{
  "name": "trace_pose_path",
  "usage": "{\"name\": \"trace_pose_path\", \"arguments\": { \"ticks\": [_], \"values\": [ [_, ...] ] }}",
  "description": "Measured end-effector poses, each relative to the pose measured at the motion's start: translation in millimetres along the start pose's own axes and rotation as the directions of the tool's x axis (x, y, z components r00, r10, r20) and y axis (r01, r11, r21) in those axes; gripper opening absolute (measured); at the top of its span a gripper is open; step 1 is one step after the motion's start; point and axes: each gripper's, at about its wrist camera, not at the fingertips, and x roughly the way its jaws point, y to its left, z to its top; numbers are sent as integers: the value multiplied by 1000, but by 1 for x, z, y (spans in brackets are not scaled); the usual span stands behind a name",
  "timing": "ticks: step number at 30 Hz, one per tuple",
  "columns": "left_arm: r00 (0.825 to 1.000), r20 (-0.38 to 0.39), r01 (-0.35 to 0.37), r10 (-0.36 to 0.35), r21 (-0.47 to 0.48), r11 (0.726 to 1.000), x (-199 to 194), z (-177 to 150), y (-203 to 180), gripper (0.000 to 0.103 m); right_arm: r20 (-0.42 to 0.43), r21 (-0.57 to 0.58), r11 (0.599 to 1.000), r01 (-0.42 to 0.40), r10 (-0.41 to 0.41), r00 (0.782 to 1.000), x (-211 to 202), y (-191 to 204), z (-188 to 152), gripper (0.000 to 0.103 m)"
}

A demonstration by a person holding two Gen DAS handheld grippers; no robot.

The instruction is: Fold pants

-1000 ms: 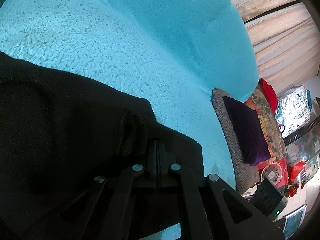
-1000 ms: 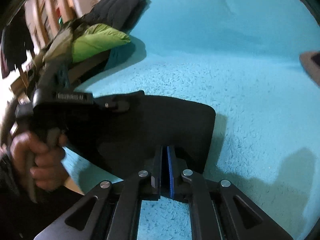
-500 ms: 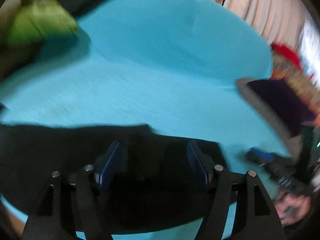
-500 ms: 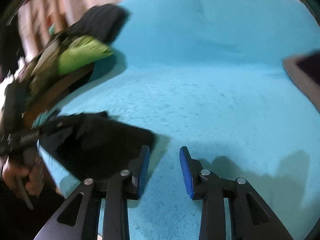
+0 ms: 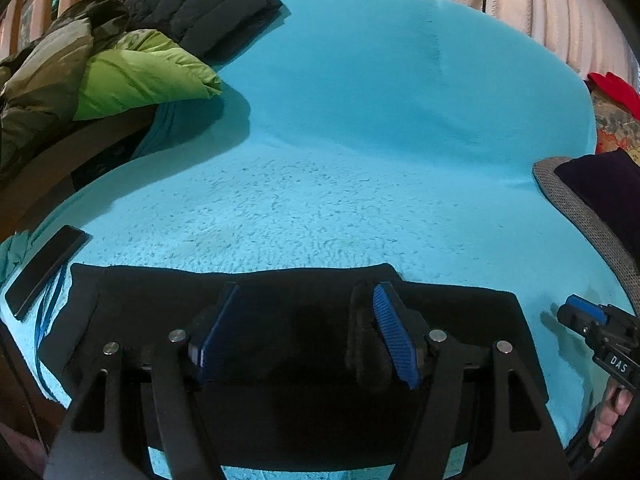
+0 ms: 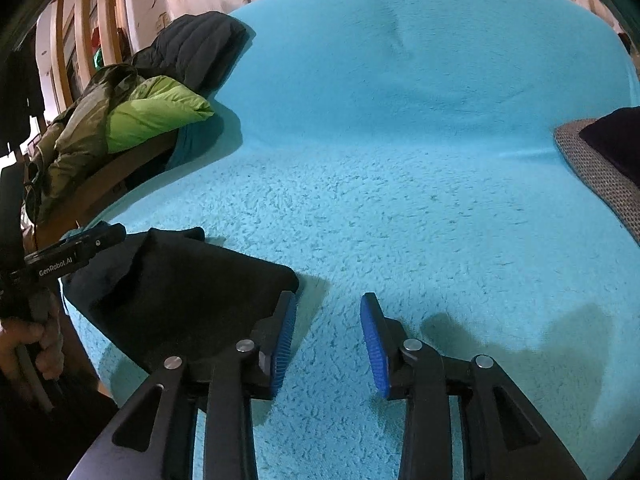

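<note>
The pants [image 5: 304, 312] lay as one black folded slab at the near edge of the turquoise blanket [image 5: 360, 160], long axis running side to side across the left wrist view, so crosswise to the way both grippers pointed. The left gripper [image 5: 308, 332] sat directly over the pants, roughly mid-length; its jaws had just been opening and stood spread wide, w/ cloth below and between them but the blue pads [image 5: 394, 340] not pressing on it. A small upstanding fold or loop of black fabric [image 5: 362, 336] rose just inside the right-hand pad, touching or nearly so; can't tell which. The right gripper [image 6: 328, 344] was off the cloth altogether: in its own view the pants lay to its left, their rounded end just beside the left-hand pad, and only bare blanket showed between the jaws. Those jaws had also just been opening, a bit further in the last instant, and stood parted less wide than the left pair, holding nothing. So the left hand was the nearer one, being already above the garment; the right would need to shift left to reach the end. My guess: next fold would go along the long axis, end to end, but that's judgement only. Counts: 1 pair of pants, 2 grippers, 1 flat black slab-like thing [image 5: 44, 268] at the blanket's left edge, 1 pile of jackets [image 5: 132, 52] far left, 1 grey-edged cushion [image 5: 576, 204] at right.
</note>
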Motion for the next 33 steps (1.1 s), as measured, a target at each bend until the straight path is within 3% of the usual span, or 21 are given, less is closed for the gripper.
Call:
{"name": "trace_pose_path", "arguments": {
  "ticks": [21,25,27,30,33],
  "values": [
    [1000,-21,-3,2,-20,1000,4,-1,7,67,3,2,1000,4,-4,1000,0,-1,-1,39],
    [1000,10,-2,3,-34,999,-3,1,22,67,3,3,1000,3,-3,1000,1,-1,-1,39],
    [999,46,24,-20,-87,996,-15,3,46,67,5,6,1000,-2,2,1000,0,-2,-1,39],
    [991,107,104,-79,-249,963,-38,-1,101,67,14,17,1000,-24,24,1000,-2,-4,0,39],
    [975,180,196,-129,-436,878,-68,-20,157,68,14,21,999,-35,35,999,-2,-4,0,39]
  ]
}}
